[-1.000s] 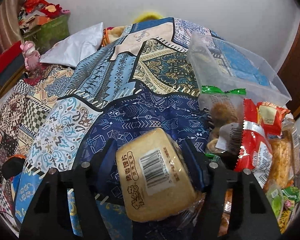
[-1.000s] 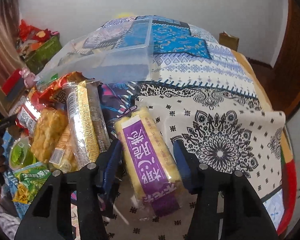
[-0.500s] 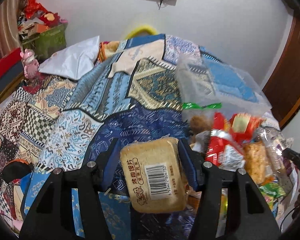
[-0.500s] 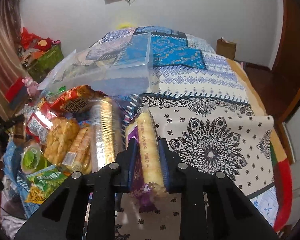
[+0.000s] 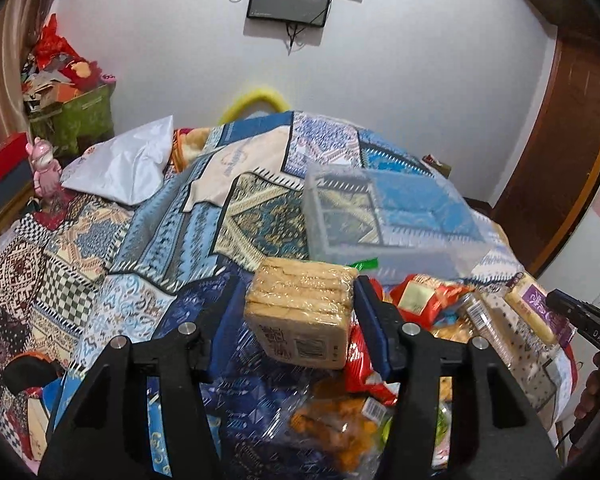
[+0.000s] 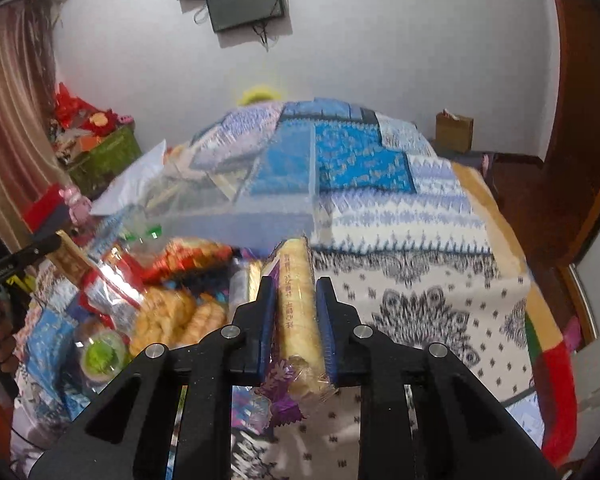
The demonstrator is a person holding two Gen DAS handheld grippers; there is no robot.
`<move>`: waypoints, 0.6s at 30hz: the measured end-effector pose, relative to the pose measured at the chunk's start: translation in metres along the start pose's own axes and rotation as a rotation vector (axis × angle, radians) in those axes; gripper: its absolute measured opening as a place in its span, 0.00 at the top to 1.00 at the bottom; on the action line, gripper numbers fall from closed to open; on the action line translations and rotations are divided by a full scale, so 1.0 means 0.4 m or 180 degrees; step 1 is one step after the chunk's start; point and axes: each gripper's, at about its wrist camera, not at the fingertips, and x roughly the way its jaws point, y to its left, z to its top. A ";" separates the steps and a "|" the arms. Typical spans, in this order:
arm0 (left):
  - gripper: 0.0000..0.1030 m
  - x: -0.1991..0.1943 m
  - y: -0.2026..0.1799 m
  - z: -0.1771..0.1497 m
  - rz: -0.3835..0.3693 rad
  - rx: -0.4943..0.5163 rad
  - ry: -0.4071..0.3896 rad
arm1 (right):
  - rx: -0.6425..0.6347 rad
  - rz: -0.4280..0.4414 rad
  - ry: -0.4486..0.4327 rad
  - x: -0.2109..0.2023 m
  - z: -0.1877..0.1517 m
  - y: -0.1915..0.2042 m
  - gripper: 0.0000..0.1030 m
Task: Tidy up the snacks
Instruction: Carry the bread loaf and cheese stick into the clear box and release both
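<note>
A tan biscuit pack [image 5: 300, 320] with a barcode label hangs above the bed, between the blue pads of my left gripper [image 5: 299, 286]; its jaws are closing and the pads press on the pack's sides. My right gripper [image 6: 295, 284] is shut on a long yellow snack bar in a purple wrapper [image 6: 298, 312], lifted off the quilt. A heap of snack packets [image 6: 168, 312] lies below and left of the bar. Behind the heap stands a clear plastic bin [image 5: 380, 216], with nothing visible inside.
A patchwork quilt [image 5: 148, 248] covers the bed. A white pillow [image 5: 124, 168] lies at the far left, with a green box [image 5: 84, 120] beyond it. A wooden door [image 5: 572, 140] stands at the right. A screen [image 6: 244, 0] hangs on the wall.
Both grippers have risen with their snacks. The right jaws closed from wide apart onto the purple-wrapped bar, which turned on edge. The biscuit pack tipped so its label faces down.
</note>
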 end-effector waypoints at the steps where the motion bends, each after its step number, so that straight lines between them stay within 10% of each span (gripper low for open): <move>1: 0.47 -0.003 -0.004 0.007 -0.0012 -0.0007 -0.0025 | -0.0010 0.0015 -0.0037 -0.004 0.009 0.006 0.82; 18: 0.47 0.029 -0.078 0.171 -0.0198 0.0099 -0.0351 | -0.0106 0.0251 -0.0501 0.032 0.160 0.088 0.82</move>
